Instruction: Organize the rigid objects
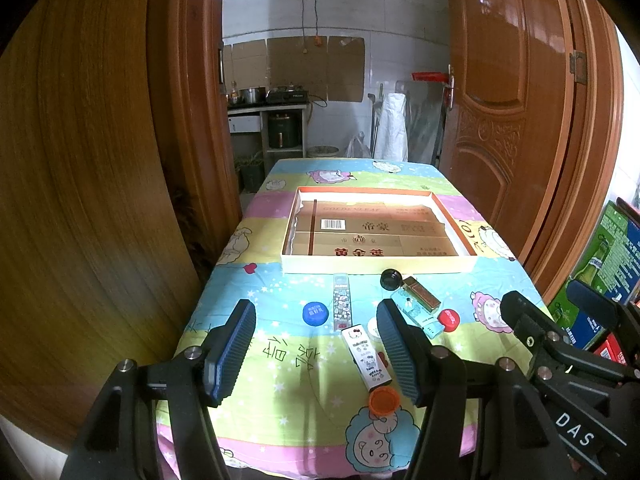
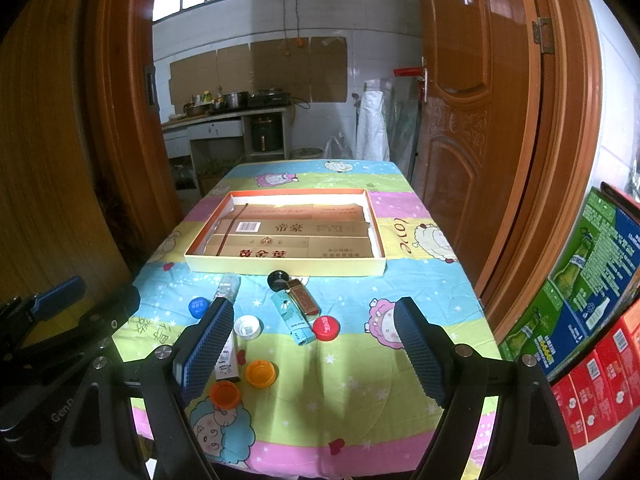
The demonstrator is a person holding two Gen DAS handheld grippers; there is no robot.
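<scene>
A shallow cardboard tray [image 1: 378, 265] [image 2: 286, 265] lies on the table beyond a cluster of small items: a blue cap [image 1: 315, 313] [image 2: 199, 306], a red cap [image 1: 449, 319] [image 2: 326, 327], an orange cap [image 1: 384, 400] [image 2: 225, 395], a yellow cap [image 2: 261, 373], a white cap [image 2: 247, 326], a black cap [image 1: 391, 279] [image 2: 279, 279], a white Hello Kitty lighter [image 1: 366, 356], a teal lighter [image 2: 295, 321], a brown lighter [image 2: 304, 301] and a clear lighter [image 1: 341, 301]. My left gripper [image 1: 316, 354] and right gripper [image 2: 314, 354] are open, empty, above the near table.
A cartoon tablecloth [image 2: 352, 380] covers the table. Wooden doors stand on both sides [image 1: 516, 120]. Beer and red cartons [image 2: 592, 280] are stacked at the right. A kitchen counter [image 2: 224, 116] lies beyond the doorway.
</scene>
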